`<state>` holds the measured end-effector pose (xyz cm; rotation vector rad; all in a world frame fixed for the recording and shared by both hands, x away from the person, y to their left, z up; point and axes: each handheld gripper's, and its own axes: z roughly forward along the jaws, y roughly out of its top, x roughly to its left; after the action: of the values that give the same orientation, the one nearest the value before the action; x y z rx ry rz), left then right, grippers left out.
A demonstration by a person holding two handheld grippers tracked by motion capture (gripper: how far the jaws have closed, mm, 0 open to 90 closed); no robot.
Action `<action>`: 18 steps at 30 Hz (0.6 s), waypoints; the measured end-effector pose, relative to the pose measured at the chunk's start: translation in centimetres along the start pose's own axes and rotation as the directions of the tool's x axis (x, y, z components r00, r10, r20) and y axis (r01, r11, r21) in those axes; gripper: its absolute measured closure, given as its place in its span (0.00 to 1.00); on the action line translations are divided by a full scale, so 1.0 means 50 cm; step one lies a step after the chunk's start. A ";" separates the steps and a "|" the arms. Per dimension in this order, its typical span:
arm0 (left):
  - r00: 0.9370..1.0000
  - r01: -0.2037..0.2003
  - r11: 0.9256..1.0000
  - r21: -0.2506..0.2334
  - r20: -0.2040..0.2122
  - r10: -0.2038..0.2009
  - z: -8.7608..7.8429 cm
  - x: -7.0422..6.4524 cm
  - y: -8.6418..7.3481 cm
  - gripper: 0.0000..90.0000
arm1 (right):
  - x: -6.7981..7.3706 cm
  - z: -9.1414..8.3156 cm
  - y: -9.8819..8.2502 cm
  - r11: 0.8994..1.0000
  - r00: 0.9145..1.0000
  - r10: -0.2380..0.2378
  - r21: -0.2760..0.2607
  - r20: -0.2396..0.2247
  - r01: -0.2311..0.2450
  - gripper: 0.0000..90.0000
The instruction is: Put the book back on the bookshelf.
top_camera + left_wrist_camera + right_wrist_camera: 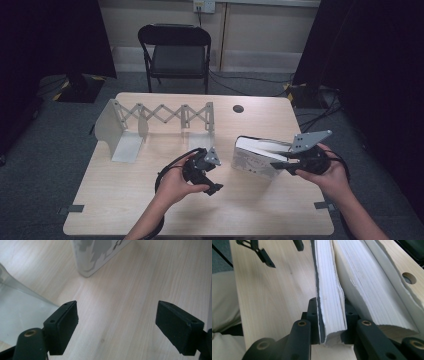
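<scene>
Item: book (254, 159), pale patterned cover, standing on the desk (130, 200) at about 3 o'clock from centre, pages splayed; title and cover print too blurred to read. Right gripper (278, 166) — jaws clamped on a sheaf of the book's pages together with the dark cover, as the right gripper view (329, 305) shows; the pads themselves mostly hidden behind the paper, and the rest of the page block fans away toward 1 o'clock, cut off by the frame's top edge. Left gripper (212, 181) — jaws apart, nothing between them, held over bare desk just beside the book's near corner, at 9 o'clock of it; in the left gripper view (117, 330) that corner (95, 257) appears at 12 o'clock, its upper part out of frame. Expanding metal rack (155, 120), at 10 o'clock on the desk, well apart from the book; its base plate (17, 312) enters the left gripper view at 9 o'clock as a blurred grey sheet. Folding chair (175, 50) beyond the desk at 12 o'clock.
</scene>
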<state>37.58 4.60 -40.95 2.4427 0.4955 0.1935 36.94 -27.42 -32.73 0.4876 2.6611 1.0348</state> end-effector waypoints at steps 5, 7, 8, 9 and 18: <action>1.000 0.017 1.000 0.021 0.008 -0.017 0.012 0.001 -0.025 0.21 | -0.001 -0.008 -0.004 0.999 0.999 0.030 -0.039 -0.039 -0.032 0.84; 1.000 0.021 0.999 0.025 0.007 -0.021 0.014 0.003 -0.031 0.21 | 0.002 -0.009 -0.006 0.999 0.998 0.032 -0.041 -0.046 -0.034 0.84; 1.000 0.026 0.999 0.026 0.006 -0.026 0.014 0.003 -0.033 0.21 | 0.003 -0.010 -0.006 0.999 0.998 0.033 -0.041 -0.048 -0.035 0.84; 0.999 0.034 0.999 0.020 0.008 -0.034 0.016 0.002 -0.035 0.21 | 0.004 -0.011 -0.006 0.998 0.998 0.034 -0.042 -0.054 -0.037 0.84; 0.999 0.039 0.998 0.039 0.006 -0.039 0.019 0.000 -0.046 0.21 | 0.017 -0.020 -0.004 1.000 0.996 0.026 -0.008 -0.090 -0.027 0.84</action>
<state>37.12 5.75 -43.11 2.4689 0.5484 0.1610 35.79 -27.84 -32.23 0.4866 2.7340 1.1009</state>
